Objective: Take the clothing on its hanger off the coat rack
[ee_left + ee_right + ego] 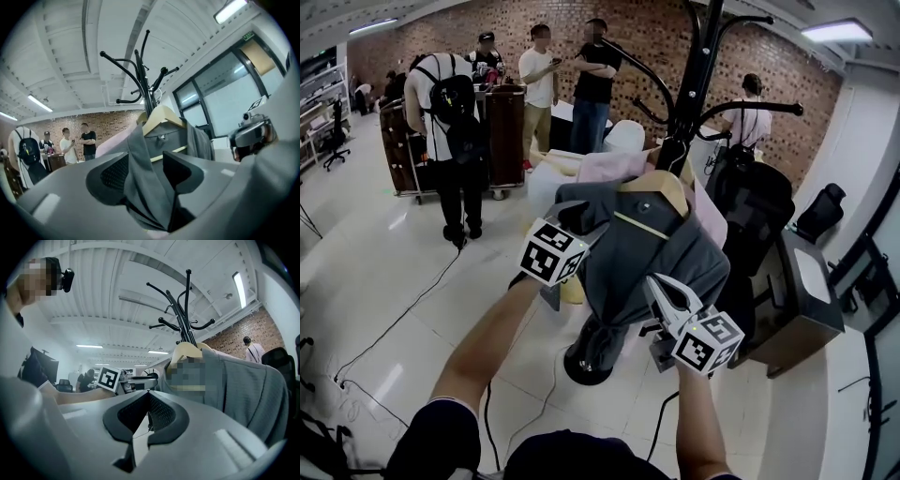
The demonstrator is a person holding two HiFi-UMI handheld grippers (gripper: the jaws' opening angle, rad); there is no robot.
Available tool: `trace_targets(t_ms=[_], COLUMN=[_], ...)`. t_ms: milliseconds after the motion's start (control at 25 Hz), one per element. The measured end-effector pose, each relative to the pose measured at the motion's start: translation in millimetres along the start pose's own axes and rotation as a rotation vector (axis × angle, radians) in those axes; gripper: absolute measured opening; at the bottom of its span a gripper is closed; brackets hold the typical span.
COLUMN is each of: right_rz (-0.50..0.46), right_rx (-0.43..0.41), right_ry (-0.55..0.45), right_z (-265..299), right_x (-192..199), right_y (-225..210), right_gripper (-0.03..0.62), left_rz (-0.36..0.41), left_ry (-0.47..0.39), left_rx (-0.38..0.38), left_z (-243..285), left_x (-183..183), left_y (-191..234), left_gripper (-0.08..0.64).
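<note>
Grey shirt (pixel 649 251) hung on its wooden hanger (pixel 661 192) on the coat rack (pixel 688 84), not yet lifted off. My left claw (pixel 147 171) stood open with a fold of shirt between the jaws; my right claw (pixel 147 412) was closed and empty. Next move, as I judged it: grip the hanger and raise it clear of the hook.

Right tool (pixel 146 392) with jaws closed together and empty, grey garment (pixel 243 380) on wooden hanger (pixel 187 350) hung from black coat rack (pixel 185 310) beyond, left tool's marker cube (pixel 108 378) beside it
</note>
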State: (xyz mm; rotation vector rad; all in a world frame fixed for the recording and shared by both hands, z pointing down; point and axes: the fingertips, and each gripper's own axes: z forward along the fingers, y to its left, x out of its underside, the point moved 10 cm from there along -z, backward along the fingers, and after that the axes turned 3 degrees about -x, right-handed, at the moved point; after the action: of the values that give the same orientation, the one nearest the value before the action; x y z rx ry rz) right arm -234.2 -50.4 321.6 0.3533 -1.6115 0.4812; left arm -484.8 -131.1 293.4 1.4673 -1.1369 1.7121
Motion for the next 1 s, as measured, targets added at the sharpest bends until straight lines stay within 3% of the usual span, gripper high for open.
trace_targets(t_ms=[200, 400, 600, 720, 840, 1000], right_rz=[0.0, 0.007, 0.011, 0.013, 0.018, 0.018], right_rx=[0.025, 0.05, 0.084, 0.108, 0.129, 0.134], right_ry=[-0.006, -0.002, -0.005, -0.009, -0.012, -0.012], right_z=[-8.9, -17.1, -29.4, -37.6, -44.2, -45.5], right_x=[-1.4, 0.8, -0.1, -0.2, 0.3, 0.5], right_y=[-2.0, -5.7, -11.2, -14.7, -18.4, -19.7], right_gripper=[0.002, 0.002, 0.002, 0.002, 0.002, 0.0], left_rz=[0.168, 0.269, 0.326, 0.373, 0.408, 0.455], left_ry=[0.059, 0.084, 0.133, 0.149, 0.139, 0.131], left_rx=[-0.05, 0.006, 0.096, 0.103, 0.069, 0.032], left_z=[30.3, 63.4, 91.3, 102.0, 104.2, 102.6], left_x=[-27.1, -38.3, -49.5, -49.3, -46.6, -46.3], left_y=[20.6, 21.6, 13.8, 11.5, 12.4, 8.3], left_gripper=[0.244, 0.312, 0.311, 0.292, 0.181, 0.159])
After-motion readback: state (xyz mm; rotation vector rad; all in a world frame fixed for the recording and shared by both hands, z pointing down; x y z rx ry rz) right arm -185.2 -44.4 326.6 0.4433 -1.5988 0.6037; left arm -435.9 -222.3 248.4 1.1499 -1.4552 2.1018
